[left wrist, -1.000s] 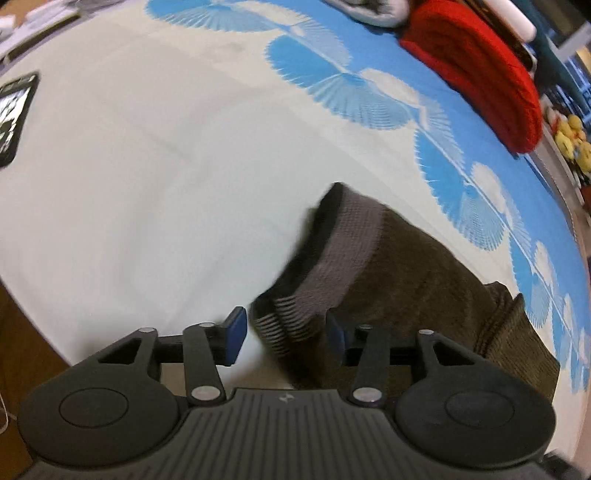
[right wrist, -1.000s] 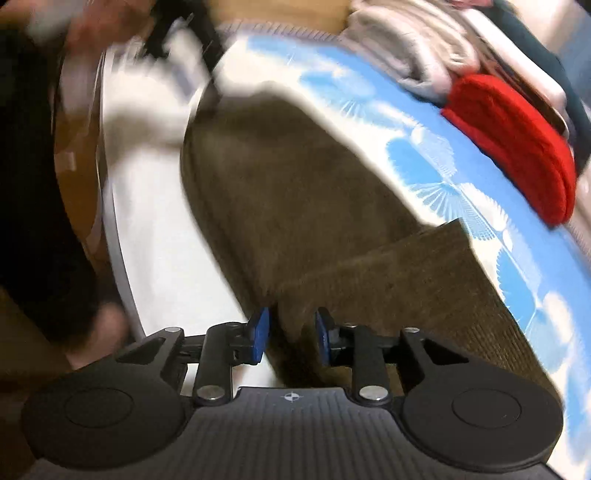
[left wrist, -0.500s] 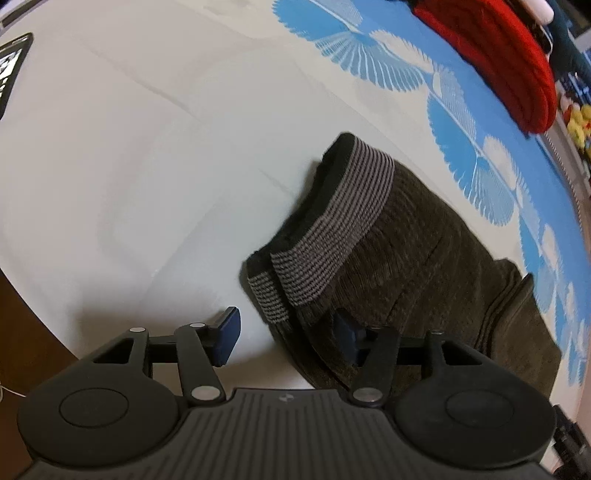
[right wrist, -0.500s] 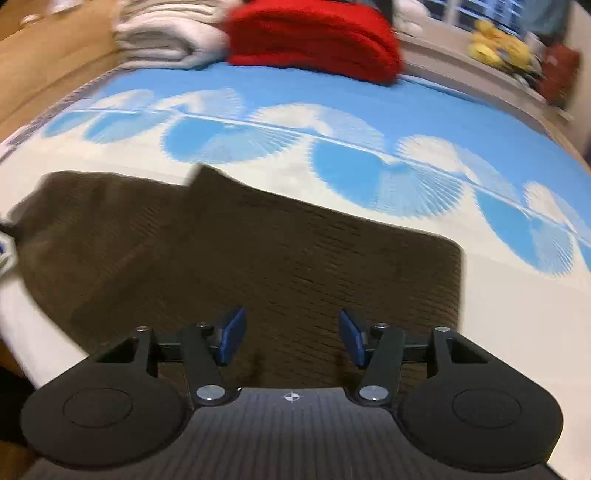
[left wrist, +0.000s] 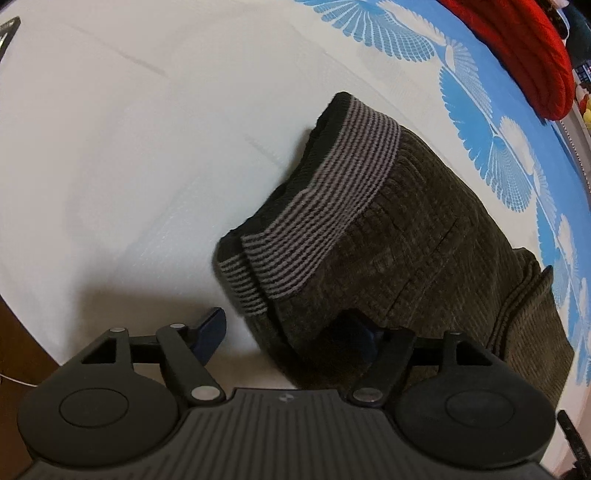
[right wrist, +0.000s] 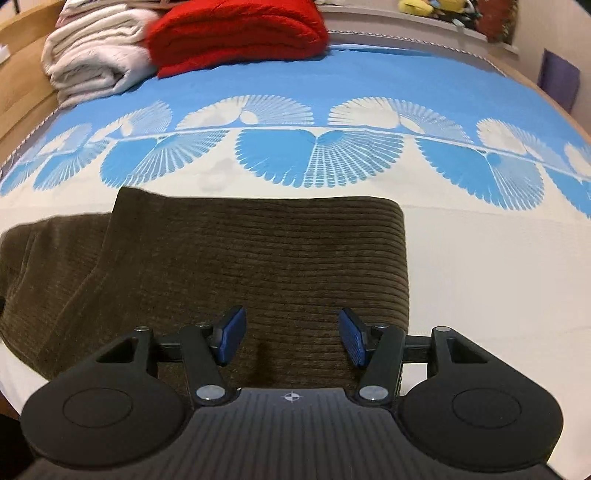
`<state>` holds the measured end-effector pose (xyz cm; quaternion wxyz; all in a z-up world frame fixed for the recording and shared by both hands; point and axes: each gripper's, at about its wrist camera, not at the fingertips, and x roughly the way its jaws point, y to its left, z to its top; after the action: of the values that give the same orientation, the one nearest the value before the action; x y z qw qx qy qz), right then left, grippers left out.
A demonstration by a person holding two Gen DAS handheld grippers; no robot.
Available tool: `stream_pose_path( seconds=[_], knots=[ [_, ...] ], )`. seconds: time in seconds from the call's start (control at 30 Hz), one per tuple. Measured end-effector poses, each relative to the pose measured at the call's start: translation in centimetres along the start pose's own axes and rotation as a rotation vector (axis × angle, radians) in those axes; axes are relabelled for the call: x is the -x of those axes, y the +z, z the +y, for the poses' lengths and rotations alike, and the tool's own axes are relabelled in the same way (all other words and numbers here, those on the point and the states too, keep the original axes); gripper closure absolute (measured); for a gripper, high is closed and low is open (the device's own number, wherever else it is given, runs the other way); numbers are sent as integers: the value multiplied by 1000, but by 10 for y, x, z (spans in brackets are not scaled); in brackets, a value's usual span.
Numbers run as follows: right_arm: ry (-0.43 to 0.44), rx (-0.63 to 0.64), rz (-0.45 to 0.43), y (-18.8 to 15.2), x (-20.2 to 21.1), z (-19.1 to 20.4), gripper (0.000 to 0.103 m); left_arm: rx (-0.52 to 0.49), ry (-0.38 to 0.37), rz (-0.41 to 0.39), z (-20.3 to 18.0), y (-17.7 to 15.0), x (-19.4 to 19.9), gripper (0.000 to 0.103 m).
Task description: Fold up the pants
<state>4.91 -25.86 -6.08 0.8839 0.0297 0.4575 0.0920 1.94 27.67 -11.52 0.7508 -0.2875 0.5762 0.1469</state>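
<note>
Your left tool (left wrist: 288, 332), released, straddles the pants (left wrist: 424, 266) near edge; their length runs toward the frame's right. Right tool (right wrist: 291, 336) hovers released.

The right gripper (right wrist: 291, 336) hangs wide open over the folded brown pants (right wrist: 240, 258). Red blanket (right wrist: 236, 33) beyond.

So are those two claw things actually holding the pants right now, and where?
Nothing is held. The left gripper is open, its fingers straddling the pants near the striped waistband. The right gripper is open above the folded end.
</note>
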Motion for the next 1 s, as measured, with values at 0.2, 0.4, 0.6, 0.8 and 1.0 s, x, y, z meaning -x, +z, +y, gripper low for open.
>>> stream_pose_path(
  seconds=[0.2, 0.4, 0.6, 0.8, 1.0],
  knots=[
    [9, -35, -7, 2, 3, -10, 45, -31, 72, -83, -27, -5, 7, 68],
    [14, -62, 0, 1, 3, -19, 45, -265, 52, -384, -111, -26, 64, 86],
    [15, -111, -43, 3, 11, -32, 45, -569, -319, -507, -224, -90, 108, 93],
    [10, -316, -121, -4, 25, -80, 45, -946, -638, -335, -324, -191, 91, 102],
    [37, -479, -119, -18, 26, -118, 45, -929, -501, -240, -345, -191, 51, 77]
  ],
)
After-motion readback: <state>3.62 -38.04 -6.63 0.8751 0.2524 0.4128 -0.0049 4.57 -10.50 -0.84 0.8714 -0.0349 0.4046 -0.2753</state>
